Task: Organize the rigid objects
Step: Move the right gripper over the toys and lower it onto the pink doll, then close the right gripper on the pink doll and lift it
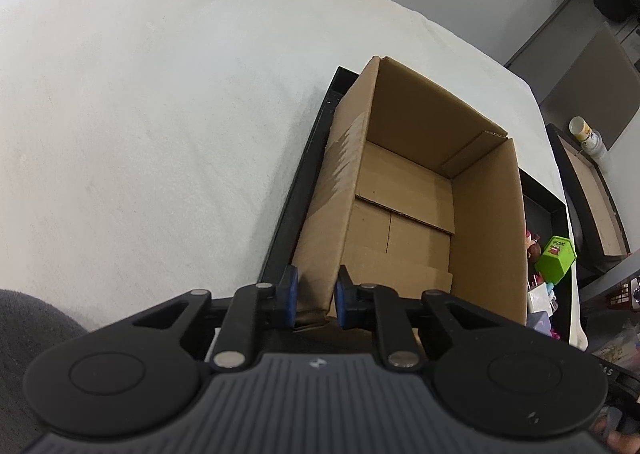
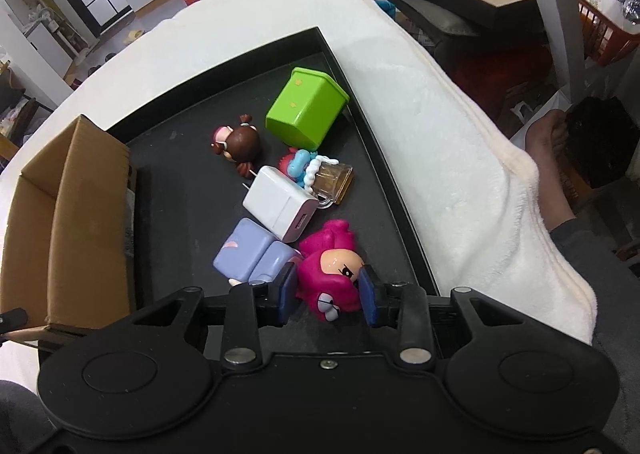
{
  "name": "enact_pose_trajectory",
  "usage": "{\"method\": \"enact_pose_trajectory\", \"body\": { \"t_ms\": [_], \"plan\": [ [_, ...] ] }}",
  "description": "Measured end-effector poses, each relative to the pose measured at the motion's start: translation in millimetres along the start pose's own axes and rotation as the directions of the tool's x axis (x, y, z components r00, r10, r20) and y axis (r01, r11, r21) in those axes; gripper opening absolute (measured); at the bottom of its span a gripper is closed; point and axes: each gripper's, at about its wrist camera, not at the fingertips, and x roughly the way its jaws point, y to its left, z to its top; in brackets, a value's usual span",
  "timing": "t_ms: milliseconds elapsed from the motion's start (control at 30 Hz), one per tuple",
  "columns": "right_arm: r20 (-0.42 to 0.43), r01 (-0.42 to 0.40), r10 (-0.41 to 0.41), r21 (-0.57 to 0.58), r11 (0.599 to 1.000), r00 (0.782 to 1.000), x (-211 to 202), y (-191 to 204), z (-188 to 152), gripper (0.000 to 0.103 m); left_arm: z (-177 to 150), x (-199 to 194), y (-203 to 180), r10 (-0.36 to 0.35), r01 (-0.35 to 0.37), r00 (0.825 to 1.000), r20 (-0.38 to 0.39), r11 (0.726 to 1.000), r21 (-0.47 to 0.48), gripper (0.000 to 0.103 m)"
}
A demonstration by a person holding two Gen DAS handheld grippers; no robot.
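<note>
The left gripper (image 1: 316,300) pinches the near wall of the empty cardboard box (image 1: 416,190), likely steadying it, while the right gripper (image 2: 328,296) clamps the pink figure (image 2: 330,270) between its pads, the remaining toys just ahead on the black tray (image 2: 192,170).

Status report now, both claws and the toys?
Left claw shut on box wall. Right claw shut on pink toy. Nothing in the way.
</note>
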Motion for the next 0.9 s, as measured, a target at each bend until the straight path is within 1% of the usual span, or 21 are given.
{"method": "enact_pose_trajectory", "body": {
  "t_ms": [233,300,467,600,767,900],
  "plan": [
    [0.014,0.008,-0.008,-0.012,1.0,1.0,-18,5,-2,0.03,-3,-4,3,-0.017,0.017,1.0,-0.006,1.0,-0.007,0.017],
    [0.019,0.006,-0.006,-0.014,1.0,1.0,-22,6,-2,0.027,-4,-5,4,-0.022,0.022,1.0,-0.007,1.0,-0.006,0.017],
    [0.028,0.008,-0.008,-0.014,1.0,1.0,-30,10,-6,0.027,-4,-6,4,-0.035,0.035,0.999,-0.007,0.999,-0.001,0.018],
    [0.025,0.012,-0.012,-0.011,1.0,1.0,-30,11,-10,0.027,-6,-7,5,-0.04,0.04,0.999,-0.003,0.999,-0.002,0.018],
    [-0.002,0.02,-0.02,0.005,1.0,1.0,-23,10,-19,0.027,-2,-5,6,-0.046,0.046,0.999,0.002,0.999,0.002,0.018],
    [-0.005,0.03,-0.031,-0.012,0.999,1.0,-24,14,-20,0.027,-6,-6,7,-0.052,0.052,0.999,0.014,0.999,-0.004,0.018]
  ]
}}
